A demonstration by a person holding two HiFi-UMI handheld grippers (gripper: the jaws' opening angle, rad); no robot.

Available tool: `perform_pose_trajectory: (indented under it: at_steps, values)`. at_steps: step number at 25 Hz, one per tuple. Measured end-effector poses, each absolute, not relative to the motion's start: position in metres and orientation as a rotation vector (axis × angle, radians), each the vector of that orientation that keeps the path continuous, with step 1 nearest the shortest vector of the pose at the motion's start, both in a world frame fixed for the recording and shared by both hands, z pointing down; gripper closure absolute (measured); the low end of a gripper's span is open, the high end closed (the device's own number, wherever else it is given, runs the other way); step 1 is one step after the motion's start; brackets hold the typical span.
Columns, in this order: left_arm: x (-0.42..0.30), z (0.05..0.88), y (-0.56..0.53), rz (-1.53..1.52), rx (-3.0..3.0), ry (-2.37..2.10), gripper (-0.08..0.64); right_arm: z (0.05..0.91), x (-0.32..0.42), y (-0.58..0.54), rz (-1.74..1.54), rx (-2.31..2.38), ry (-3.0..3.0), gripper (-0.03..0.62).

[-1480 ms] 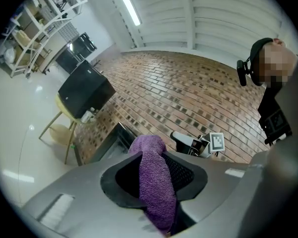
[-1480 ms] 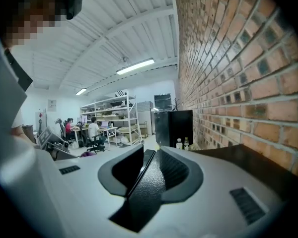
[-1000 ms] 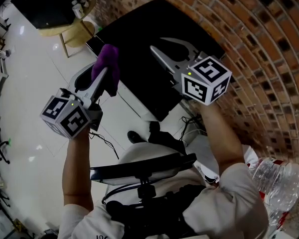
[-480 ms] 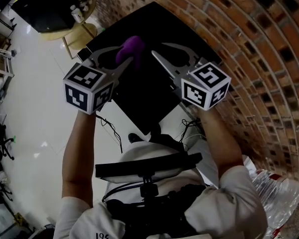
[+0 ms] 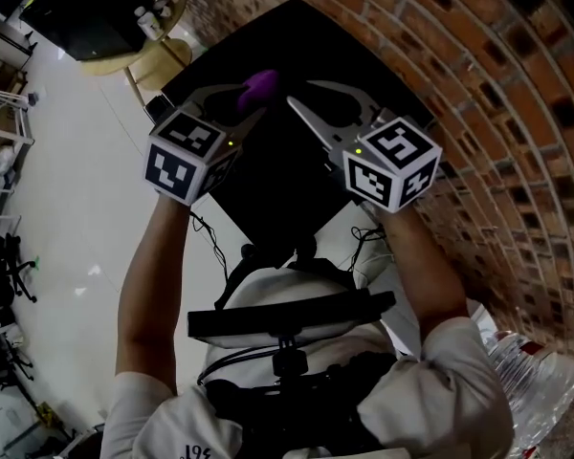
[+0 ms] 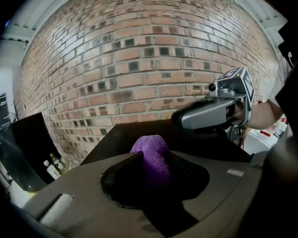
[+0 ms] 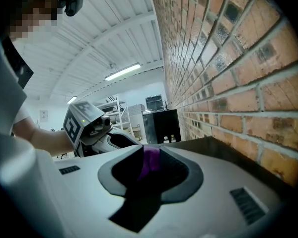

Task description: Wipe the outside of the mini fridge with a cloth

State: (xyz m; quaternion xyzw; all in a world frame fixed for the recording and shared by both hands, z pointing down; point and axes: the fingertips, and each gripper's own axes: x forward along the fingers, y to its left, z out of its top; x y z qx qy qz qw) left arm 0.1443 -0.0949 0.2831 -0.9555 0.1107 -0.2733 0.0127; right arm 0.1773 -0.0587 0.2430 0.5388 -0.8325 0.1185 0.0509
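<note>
Your purple cloth [image 5: 260, 84] is a nubby, bunched wad. It is pinched in your left hand-held gripper [image 5: 249, 103], whose jaws have just been easing apart with the wad between them. It sits above the smooth, matt black, boxy mini fridge [image 5: 282, 185], towards the rough brick wall [image 5: 478, 84]; whether it touches the top I cannot tell. Your right hand-held gripper [image 5: 301, 94] is open and empty, its tips just beside the cloth. A round wooden stand [image 5: 139, 60] carrying small bottles is well off to your left.
</note>
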Motion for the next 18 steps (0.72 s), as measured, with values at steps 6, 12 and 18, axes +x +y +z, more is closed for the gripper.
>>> perform_pose_trajectory:
  at_steps: [6, 12, 18]
  values:
    - [0.15, 0.29, -0.102, -0.9, -2.94, 0.211, 0.422, 0.243, 0.179, -0.056, 0.341, 1.757, -2.41, 0.499]
    - [0.167, 0.298, -0.092, -0.886, -2.904, -0.092, 0.364, 0.228, 0.193, -0.034, 0.345, 2.035, -2.149, 0.497]
    - [0.169, 0.306, -0.095, -0.899, -2.885, -0.239, 0.32, 0.209, 0.184, -0.013, 0.339, 2.247, -1.939, 0.497]
